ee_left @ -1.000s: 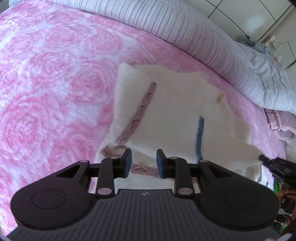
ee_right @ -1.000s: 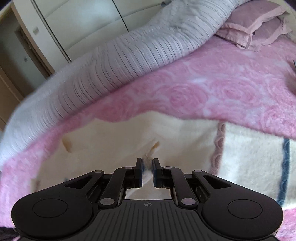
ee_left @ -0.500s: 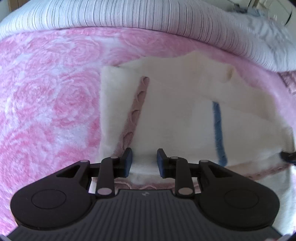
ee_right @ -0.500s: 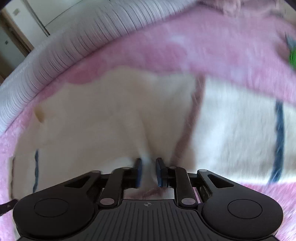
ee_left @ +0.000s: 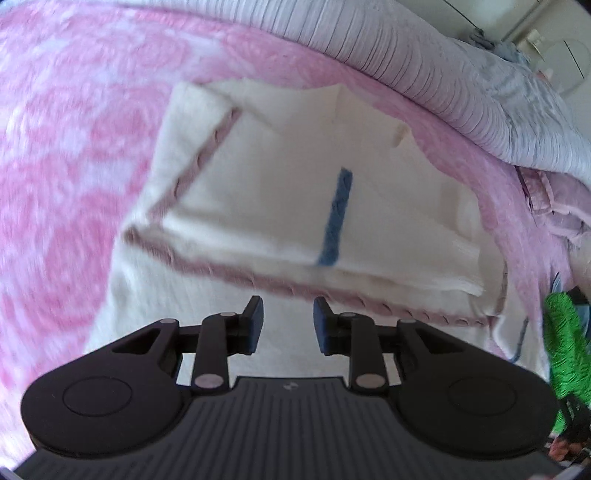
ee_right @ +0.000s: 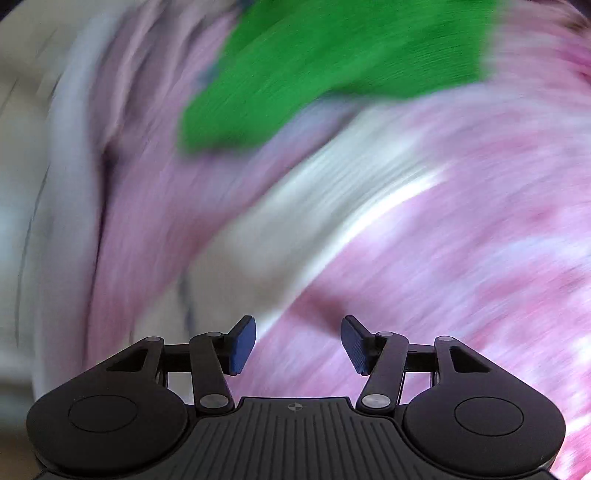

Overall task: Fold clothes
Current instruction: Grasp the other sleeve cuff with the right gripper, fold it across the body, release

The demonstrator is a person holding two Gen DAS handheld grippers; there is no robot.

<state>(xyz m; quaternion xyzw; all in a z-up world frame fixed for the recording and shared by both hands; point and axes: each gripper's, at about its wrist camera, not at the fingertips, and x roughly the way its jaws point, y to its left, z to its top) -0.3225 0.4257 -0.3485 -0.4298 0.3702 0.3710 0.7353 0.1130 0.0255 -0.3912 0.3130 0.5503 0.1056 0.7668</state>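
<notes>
Both the left gripper (ee_left: pixel 287 325) and right gripper (ee_right: pixel 298 343) are matte black, with ribbed housings, silver pivot screws and blue-padded jaws.

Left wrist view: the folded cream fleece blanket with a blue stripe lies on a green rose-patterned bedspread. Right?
Not quite. In the left wrist view the folded cream fleece blanket with the blue stripe lies on a pink rose-patterned bedspread, not a green one.

Pretty clearly a home bedroom: a bed (ee_left: pixel 74 155) with a fuzzy pink rose-print blanket, a striped lilac duvet (ee_left: pixel 424 77) bunched along the far side, pale wardrobe doors (ee_left: pixel 498 18) behind it.
</notes>
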